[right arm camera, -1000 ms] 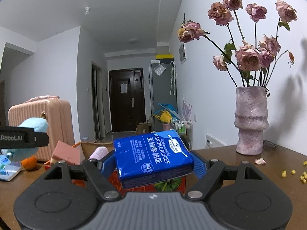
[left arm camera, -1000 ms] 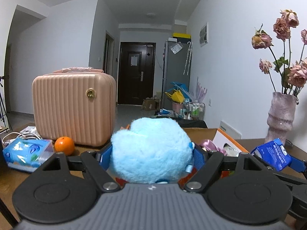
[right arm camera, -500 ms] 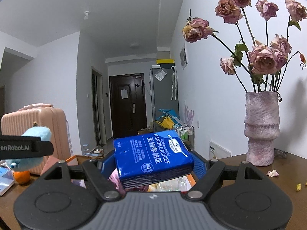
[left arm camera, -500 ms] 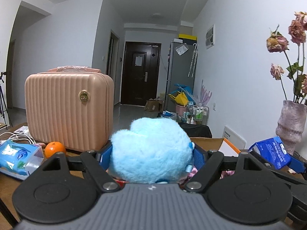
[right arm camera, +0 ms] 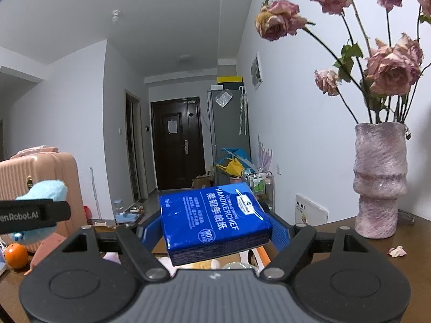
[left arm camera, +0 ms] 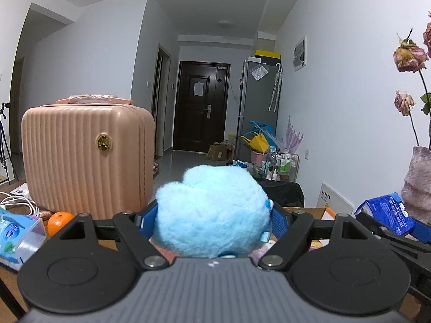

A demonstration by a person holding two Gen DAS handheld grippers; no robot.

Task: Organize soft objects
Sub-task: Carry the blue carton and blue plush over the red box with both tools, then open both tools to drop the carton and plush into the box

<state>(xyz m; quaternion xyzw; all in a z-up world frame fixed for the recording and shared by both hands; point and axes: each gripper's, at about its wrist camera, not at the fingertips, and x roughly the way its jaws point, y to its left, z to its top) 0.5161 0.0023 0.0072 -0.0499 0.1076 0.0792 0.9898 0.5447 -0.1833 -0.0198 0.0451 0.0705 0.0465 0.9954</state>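
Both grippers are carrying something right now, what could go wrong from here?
The handkerchief pack sits tilted between the right gripper fingers and might slip. It is close to the vase of dried roses, which a sideways swing might tip. The fluffy blue toy blocks the left gripper camera's view downward.

A fluffy blue plush toy (left arm camera: pixel 212 212), a glossy plastic-wrapped tissue pack (right arm camera: pixel 215 220), a ribbed hard-shell suitcase (left arm camera: pixel 86 156).

Brown wooden tabletop (right arm camera: pixel 420 245) carries a pink ribbed suitcase (left arm camera: pixel 86 156). Beside the suitcase base: an orange (left arm camera: pixel 59 222), white cables (left arm camera: pixel 16 204), a tissue pack (left arm camera: pixel 16 237). Well apart: a vase (right arm camera: pixel 379 180).
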